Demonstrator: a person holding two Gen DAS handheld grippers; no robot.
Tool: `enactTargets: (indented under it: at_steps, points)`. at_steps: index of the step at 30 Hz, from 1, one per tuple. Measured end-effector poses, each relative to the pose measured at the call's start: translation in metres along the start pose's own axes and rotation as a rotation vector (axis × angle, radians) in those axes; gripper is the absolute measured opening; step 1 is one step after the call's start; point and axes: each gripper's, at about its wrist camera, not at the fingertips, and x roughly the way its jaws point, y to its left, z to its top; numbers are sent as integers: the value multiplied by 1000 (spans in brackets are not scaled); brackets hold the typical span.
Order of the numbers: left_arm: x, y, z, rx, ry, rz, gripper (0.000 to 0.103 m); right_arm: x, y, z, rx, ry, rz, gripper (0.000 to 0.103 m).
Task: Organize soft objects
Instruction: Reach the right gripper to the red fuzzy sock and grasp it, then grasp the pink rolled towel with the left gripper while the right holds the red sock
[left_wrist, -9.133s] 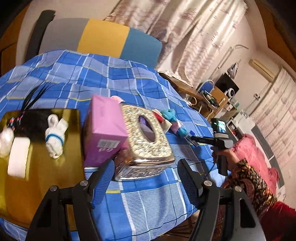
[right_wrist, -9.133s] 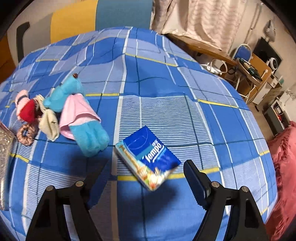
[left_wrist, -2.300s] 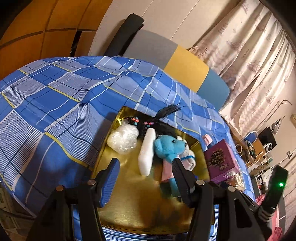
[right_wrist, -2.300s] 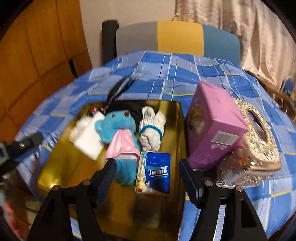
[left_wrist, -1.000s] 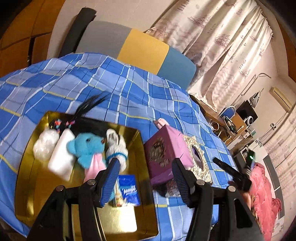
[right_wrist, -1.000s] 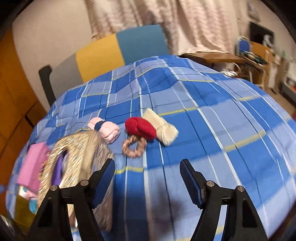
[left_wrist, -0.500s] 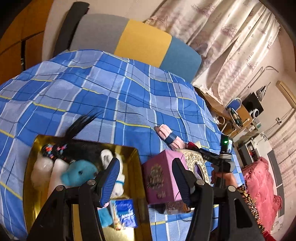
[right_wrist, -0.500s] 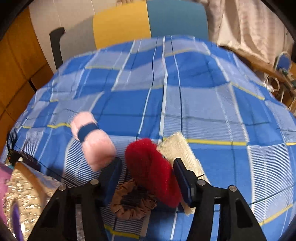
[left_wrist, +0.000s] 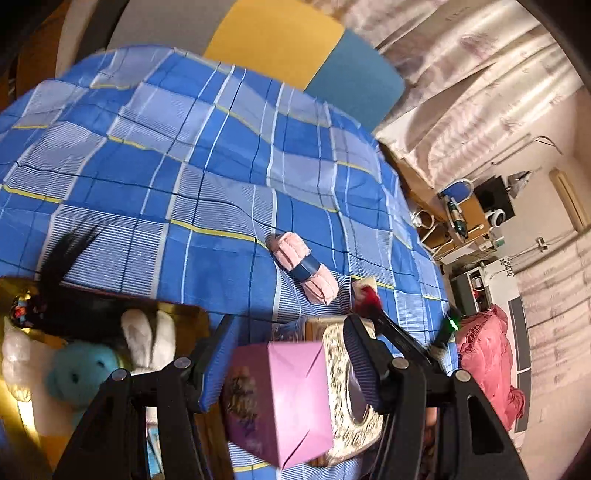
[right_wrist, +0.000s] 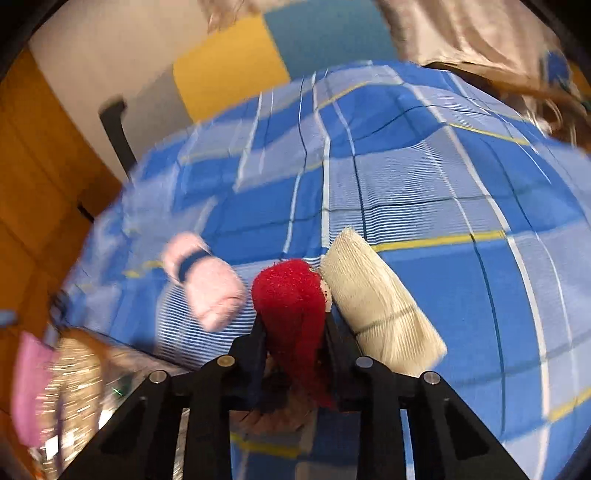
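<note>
Red and fuzzy, a soft plush piece (right_wrist: 291, 299) pinched between the pads of the right gripper (right_wrist: 293, 332) at lower centre of the right wrist view, jaws just closed onto it. Touching its right side, a cream ribbed knit roll (right_wrist: 376, 299) lying on the blue plaid cloth (right_wrist: 406, 177) over the tabletop. Just left of the red piece, a pink fluffy roll with a dark blue band (right_wrist: 203, 284), blurred. Far lower left, smeared by motion: a pink cardboard box (right_wrist: 27, 391) and a glittery gold tissue box cover (right_wrist: 74, 384).

In the left wrist view, left gripper (left_wrist: 288, 365) spread wide, nothing between the pads, hanging above the pink box and gold cover at lower centre. At lower left, a gold tray (left_wrist: 22, 417) holding a teal plush toy (left_wrist: 77, 373), a white rolled sock (left_wrist: 147, 339), a white fluffy lump (left_wrist: 14, 358) and a black hair piece with coloured beads (left_wrist: 66, 310). Pink roll seen again mid-frame on the cloth, apart from the tray. Right of it, the red piece at the tip of the right gripper's black fingers (left_wrist: 391, 328).
</note>
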Motion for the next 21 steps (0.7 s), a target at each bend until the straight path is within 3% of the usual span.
enactTargets:
  at_steps: [5, 8, 12, 15, 21]
  points:
    - [46, -21, 41, 14, 163, 6, 62, -43, -13, -34, 78, -122, -61, 28]
    - [77, -31, 56, 28, 238, 33, 66, -47, -13, -52, 57, -142, -127, 28]
    - [120, -38, 69, -20, 342, 26, 66, -38, -14, -67, 40, -143, -137, 28]
    - [147, -43, 72, -55, 404, 26, 66, -32, -21, -74, 73, -134, -37, 28]
    - [191, -54, 84, -120, 432, 29, 66, -38, -26, -80, 99, -187, 32, 28]
